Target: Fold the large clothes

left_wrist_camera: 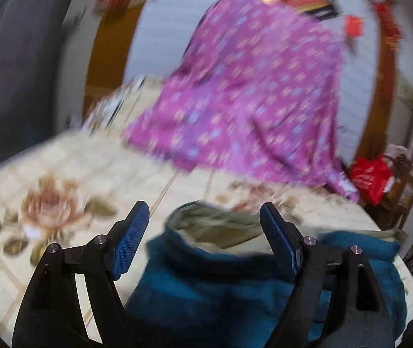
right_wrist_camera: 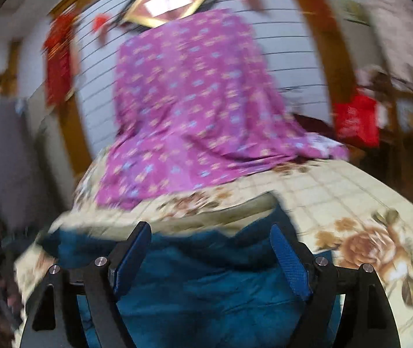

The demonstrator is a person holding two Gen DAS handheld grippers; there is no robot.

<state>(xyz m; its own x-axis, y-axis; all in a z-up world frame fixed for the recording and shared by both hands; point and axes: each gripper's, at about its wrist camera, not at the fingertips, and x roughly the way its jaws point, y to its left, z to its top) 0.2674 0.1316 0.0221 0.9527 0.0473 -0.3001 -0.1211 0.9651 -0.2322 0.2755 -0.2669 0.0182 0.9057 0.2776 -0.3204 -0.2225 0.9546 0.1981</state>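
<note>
Left gripper (left_wrist_camera: 205, 214) and right gripper (right_wrist_camera: 210, 233): both sets of blue-padded jaws stand wide apart and released, nothing pressed between the pads. Below and between the fingers of each lies the teal garment (left_wrist_camera: 221, 293), folded, resting on the floral tablecloth (left_wrist_camera: 70, 171) at the table's near edge; an olive-green lining (left_wrist_camera: 218, 223) shows at its far end. Its long axis appears to run across the view, though blur makes this uncertain. Beyond it, a purple patterned cloth (right_wrist_camera: 194, 101) drapes over something tall. No writing is legible.
</note>
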